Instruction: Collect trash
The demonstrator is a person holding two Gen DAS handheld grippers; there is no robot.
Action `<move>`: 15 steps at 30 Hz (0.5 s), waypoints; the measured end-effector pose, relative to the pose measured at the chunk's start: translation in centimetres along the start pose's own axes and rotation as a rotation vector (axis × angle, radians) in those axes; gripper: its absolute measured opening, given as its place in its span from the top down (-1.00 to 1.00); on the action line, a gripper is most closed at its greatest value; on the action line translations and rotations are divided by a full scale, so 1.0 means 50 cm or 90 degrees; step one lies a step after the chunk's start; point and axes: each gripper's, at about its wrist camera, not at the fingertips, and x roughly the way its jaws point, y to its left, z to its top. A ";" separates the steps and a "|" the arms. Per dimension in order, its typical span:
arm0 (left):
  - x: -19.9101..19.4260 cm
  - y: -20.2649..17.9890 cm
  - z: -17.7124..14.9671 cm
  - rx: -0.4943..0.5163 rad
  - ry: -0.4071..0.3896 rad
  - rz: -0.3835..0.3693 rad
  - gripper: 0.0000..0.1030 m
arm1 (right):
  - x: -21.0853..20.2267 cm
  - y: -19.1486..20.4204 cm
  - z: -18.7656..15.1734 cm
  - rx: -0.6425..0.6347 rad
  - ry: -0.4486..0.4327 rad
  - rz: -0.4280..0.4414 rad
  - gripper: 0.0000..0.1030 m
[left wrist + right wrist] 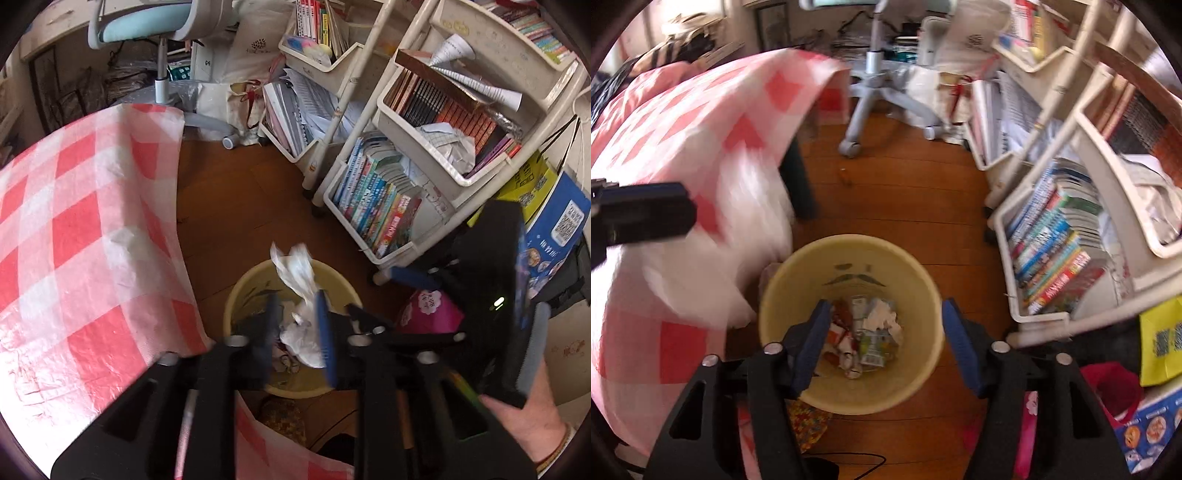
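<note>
Lower frame, matte-black left gripper with blue ribbed finger pads and silver screws; the black right gripper matches. Lower right, a bare-skinned hand wears a beaded bracelet.

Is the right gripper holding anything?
No. The right gripper is open and bare above the yellow bin.

Left gripper is closed on a crumpled white tissue, held directly above the yellow bin. Right gripper sits at four o'clock. Red-checked cloth at nine o'clock; book cart at two o'clock.
</note>
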 end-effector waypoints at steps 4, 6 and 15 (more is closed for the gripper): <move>-0.041 0.009 -0.001 0.009 -0.046 0.055 -0.11 | -0.016 0.005 0.003 0.000 -0.016 0.003 -0.37; -0.077 0.029 -0.007 0.004 -0.069 0.087 -0.26 | -0.025 0.020 0.010 -0.012 -0.030 0.007 -0.43; -0.261 0.145 -0.053 -0.028 -0.148 0.217 -0.67 | -0.110 0.145 0.049 -0.085 -0.129 0.034 -0.66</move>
